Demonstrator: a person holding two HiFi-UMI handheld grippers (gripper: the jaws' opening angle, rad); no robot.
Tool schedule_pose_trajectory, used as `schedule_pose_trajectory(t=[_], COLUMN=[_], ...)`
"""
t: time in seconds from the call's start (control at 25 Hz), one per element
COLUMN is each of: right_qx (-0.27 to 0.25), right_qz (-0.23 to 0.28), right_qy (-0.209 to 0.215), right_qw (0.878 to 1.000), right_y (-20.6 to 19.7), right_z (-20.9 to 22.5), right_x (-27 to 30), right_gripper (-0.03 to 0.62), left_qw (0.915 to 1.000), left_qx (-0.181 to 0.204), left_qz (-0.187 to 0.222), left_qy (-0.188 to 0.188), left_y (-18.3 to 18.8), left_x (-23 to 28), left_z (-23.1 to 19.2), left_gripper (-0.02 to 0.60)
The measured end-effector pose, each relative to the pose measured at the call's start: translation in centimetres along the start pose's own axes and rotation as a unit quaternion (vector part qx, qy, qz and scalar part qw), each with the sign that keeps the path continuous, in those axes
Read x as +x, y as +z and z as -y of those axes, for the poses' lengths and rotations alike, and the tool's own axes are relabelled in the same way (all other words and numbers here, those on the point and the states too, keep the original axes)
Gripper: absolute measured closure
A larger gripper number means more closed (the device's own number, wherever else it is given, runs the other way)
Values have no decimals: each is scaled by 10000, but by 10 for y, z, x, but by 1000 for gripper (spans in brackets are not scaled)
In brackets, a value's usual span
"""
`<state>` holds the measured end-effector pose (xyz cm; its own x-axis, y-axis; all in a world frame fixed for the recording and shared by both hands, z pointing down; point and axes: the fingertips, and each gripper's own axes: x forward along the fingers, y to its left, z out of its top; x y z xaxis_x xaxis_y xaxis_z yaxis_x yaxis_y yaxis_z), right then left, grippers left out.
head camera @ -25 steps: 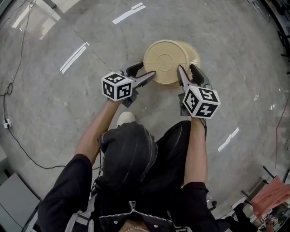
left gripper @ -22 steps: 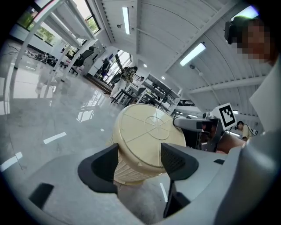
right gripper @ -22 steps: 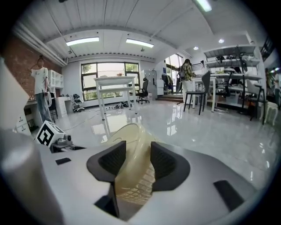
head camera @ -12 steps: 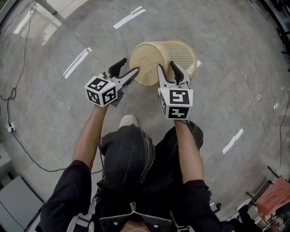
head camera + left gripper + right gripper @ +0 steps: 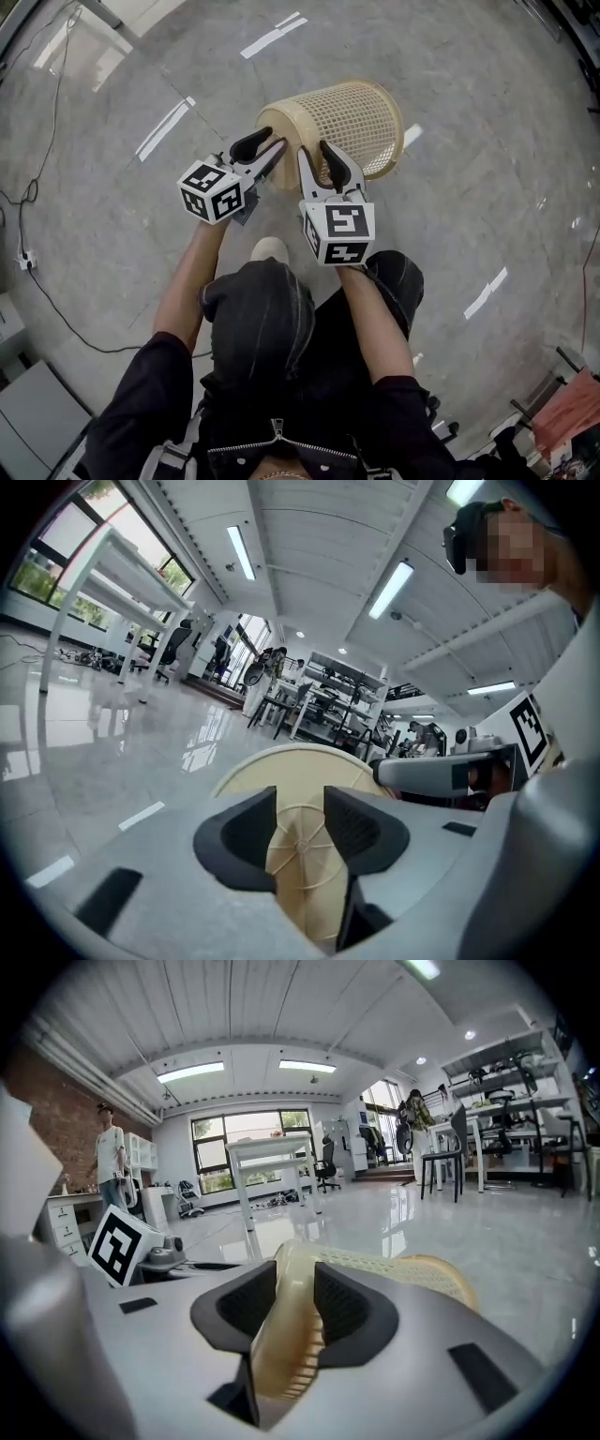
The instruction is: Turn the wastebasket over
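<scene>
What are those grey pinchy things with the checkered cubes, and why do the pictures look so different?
They are hand-held grippers, like big tongs; a person holds one in each hand. The top-down picture comes from a camera on the person's head. The other two come from cameras riding on each gripper, looking along its jaws. Over the floor is a cream mesh wastebasket, tipped so its round bottom faces the person. The left gripper and right gripper have just been closing their jaws, and both now pinch its bottom edge.

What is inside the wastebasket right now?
Nothing inside can be seen. The wastebasket is tipped with its solid base toward the person and its mouth facing away, so the interior is covered; only the outer mesh wall shows.
</scene>
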<state>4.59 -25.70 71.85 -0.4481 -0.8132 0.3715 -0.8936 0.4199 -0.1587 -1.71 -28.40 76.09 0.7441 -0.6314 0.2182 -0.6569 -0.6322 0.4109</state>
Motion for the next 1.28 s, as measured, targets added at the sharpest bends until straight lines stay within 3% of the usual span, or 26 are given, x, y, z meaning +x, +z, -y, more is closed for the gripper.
schedule_pose_trajectory(t=[0.32, 0.56, 0.72, 0.96, 1.08, 1.28], right_qx=[302, 491, 610, 540, 598, 761], right_qz=[-596, -1234, -1527, -1359, -1059, -497], right_qy=[774, 734, 588, 419, 250, -164], right_qw=[9948, 9884, 9846, 9884, 9923, 9957], right_y=[-38, -79, -103, -93, -75, -38], right_z=[-26, -16, -8, -3, 9, 45], right_x=[12, 22, 24, 18, 12, -7], right_gripper=[519, 520, 522, 527, 531, 537], left_qw=[9976, 9971, 9968, 9927, 9895, 9897], left_qx=[272, -297, 154, 517, 595, 580], left_qz=[-541, -521, -688, -1044, -1234, -1207], left_qy=[327, 474, 372, 319, 469, 496], left_y=[-39, -69, -78, -91, -99, -99], left_x=[-15, -17, -11, 1, 2, 1], left_z=[-21, -30, -16, -8, -13, -15], left_gripper=[459, 480, 480, 493, 563, 577])
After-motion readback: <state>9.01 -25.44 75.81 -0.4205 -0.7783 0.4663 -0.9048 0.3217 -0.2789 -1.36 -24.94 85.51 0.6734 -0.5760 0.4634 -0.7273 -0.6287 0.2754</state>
